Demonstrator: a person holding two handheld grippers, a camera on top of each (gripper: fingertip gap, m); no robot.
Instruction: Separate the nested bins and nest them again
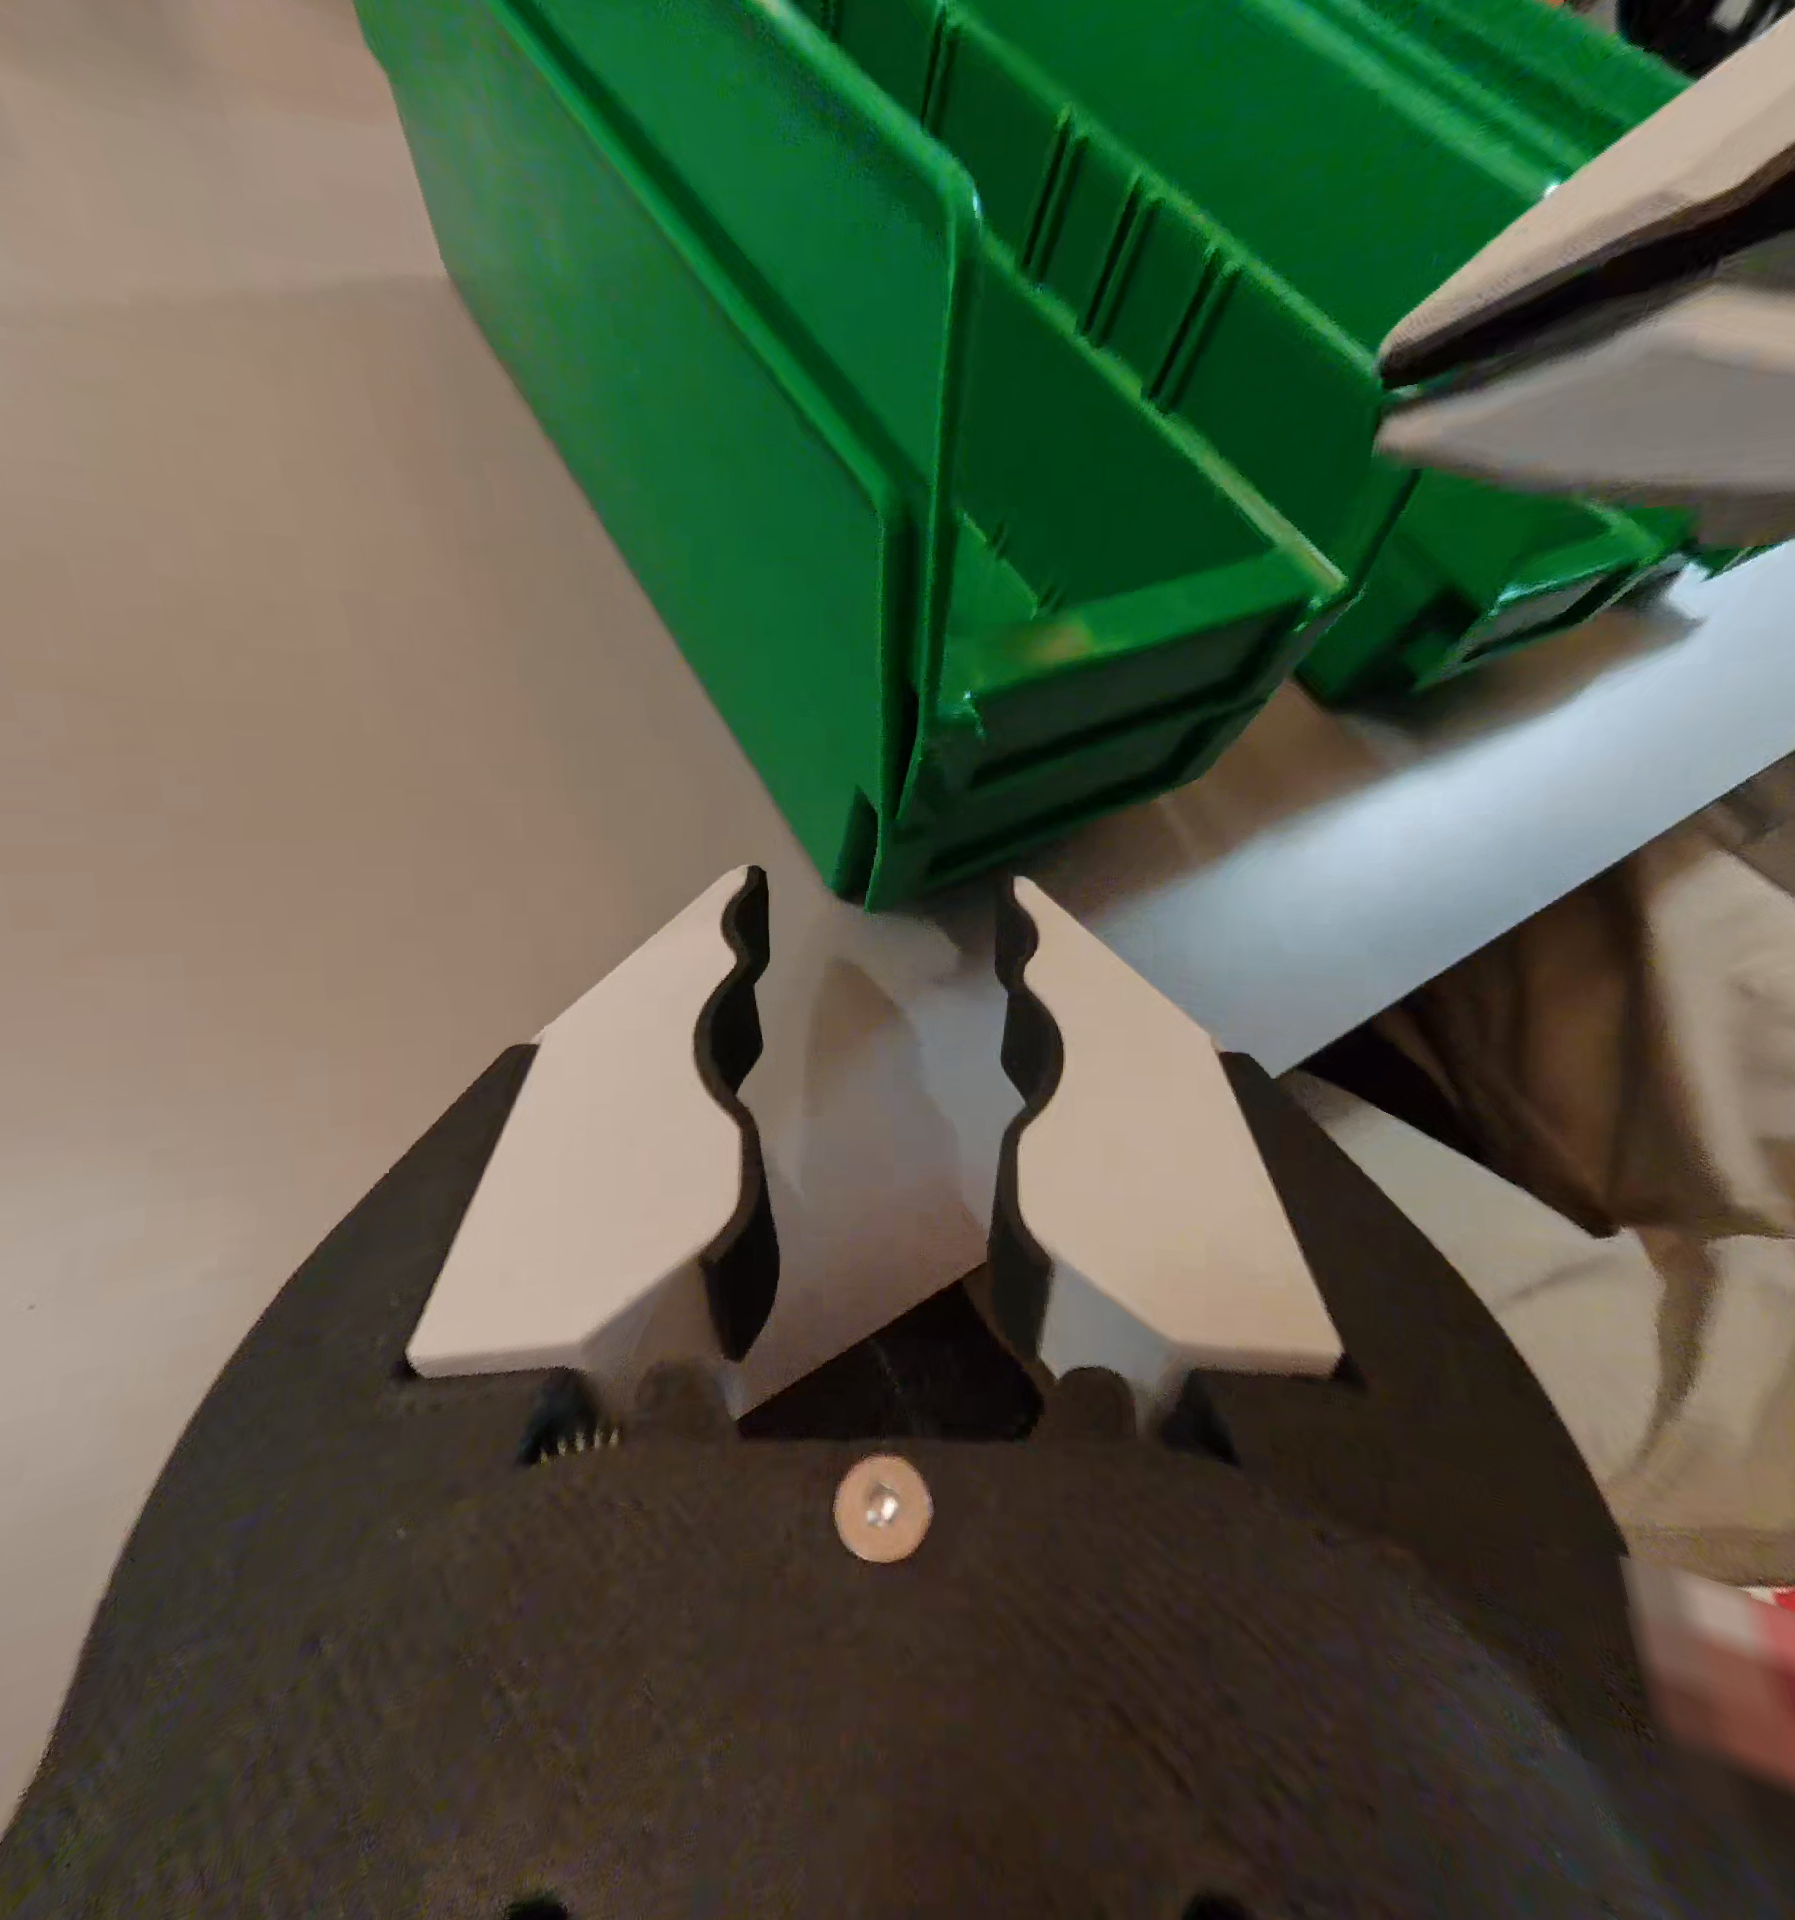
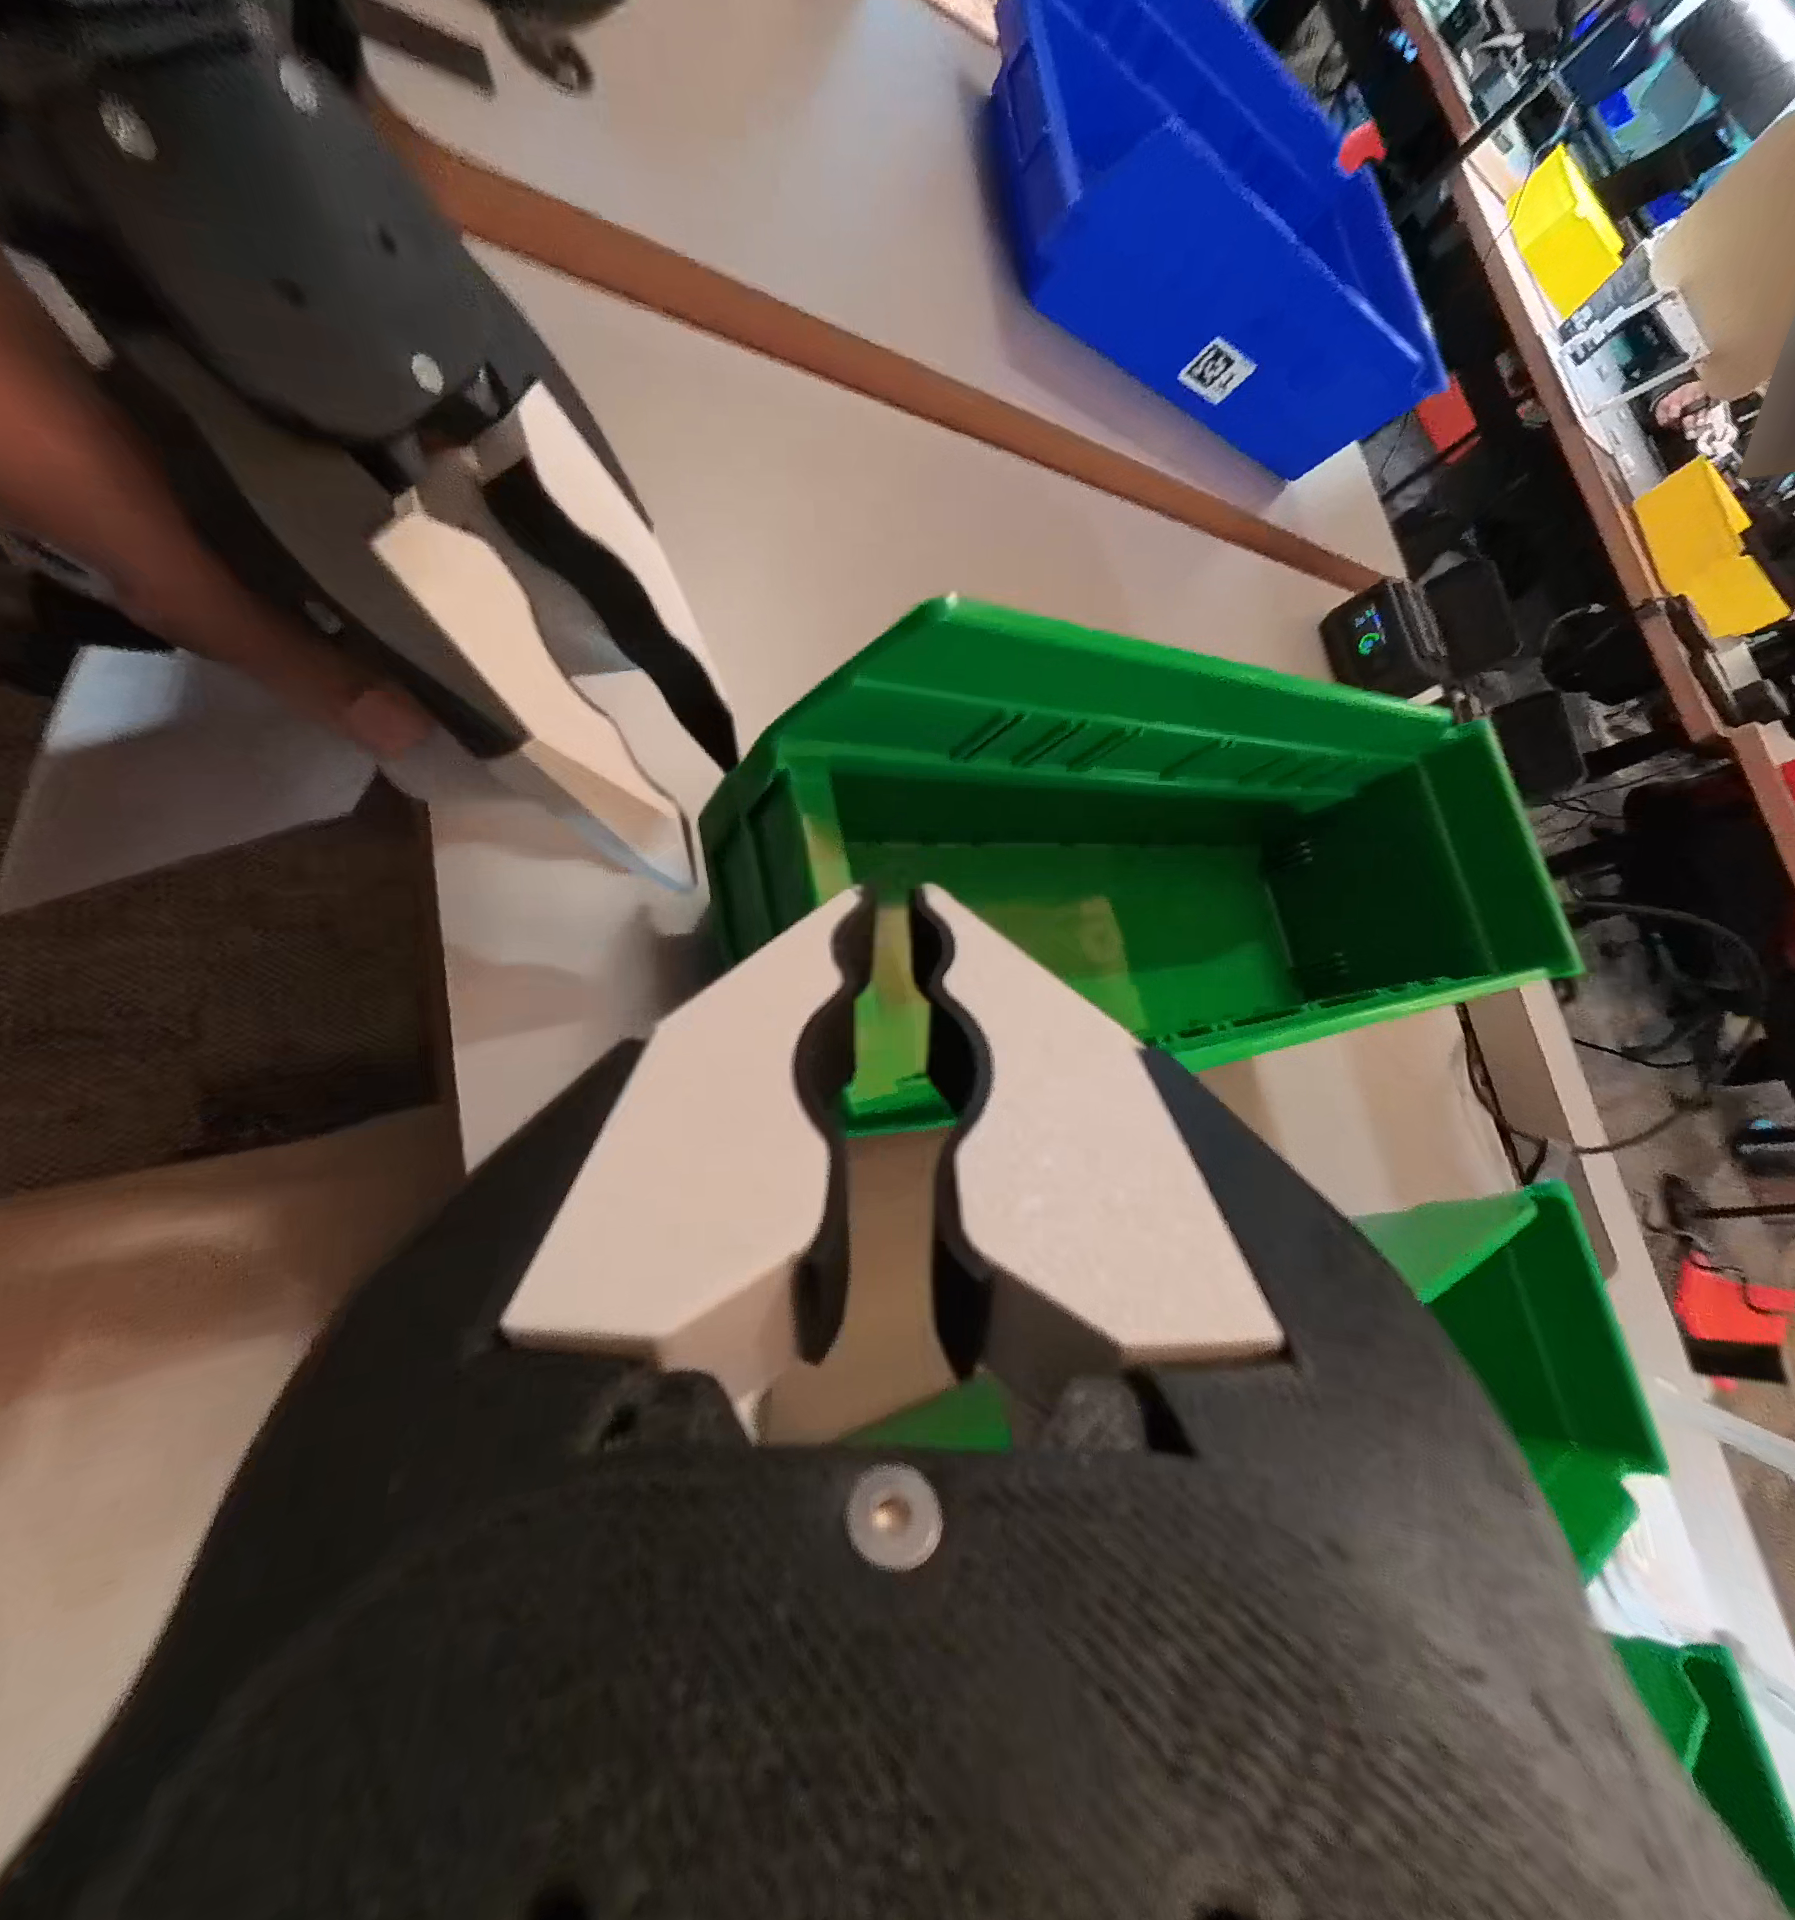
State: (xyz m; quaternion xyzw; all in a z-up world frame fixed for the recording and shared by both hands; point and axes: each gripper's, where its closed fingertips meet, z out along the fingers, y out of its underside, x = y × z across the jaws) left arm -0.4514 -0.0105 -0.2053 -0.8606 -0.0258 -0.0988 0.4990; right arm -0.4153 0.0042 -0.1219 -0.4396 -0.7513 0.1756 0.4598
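Nested bins (image 1: 976,499): green, seen stacked one inside another at the near edge of the pale counter (image 1: 197,623); in the left wrist view the layered front lips are shown at the near corner, so the stack is judged not yet separated.
Second green stack (image 1: 1495,613): set just beside the first, to its right, partly covered by the other tool.
Right tongs (image 2: 891,899): nearly clenched on the thin near wall of the top bin (image 2: 1132,894); a strip of green wall is seen between the pads, so it is judged to be gripped.
Left tongs (image 1: 880,894): released, with a clear gap and nothing held, the tips just off the lower near corner of the stack.
Risk, whole stack lifted: if the lower bin is not pinned by the left tongs, all bins could be carried up together by friction.
Risk, slip: the wall is thin and smooth; it could be lost from the pads under a tilted pull.
Risk, edge: the stack could be dragged off the counter, being so near its edge.
Left view only: the nested lips and the empty gap of the left tongs.
Right view only: the bin's empty interior, a blue bin (image 2: 1215,239) far across the counter, more green bins (image 2: 1537,1361) at the right, cluttered shelves beyond.
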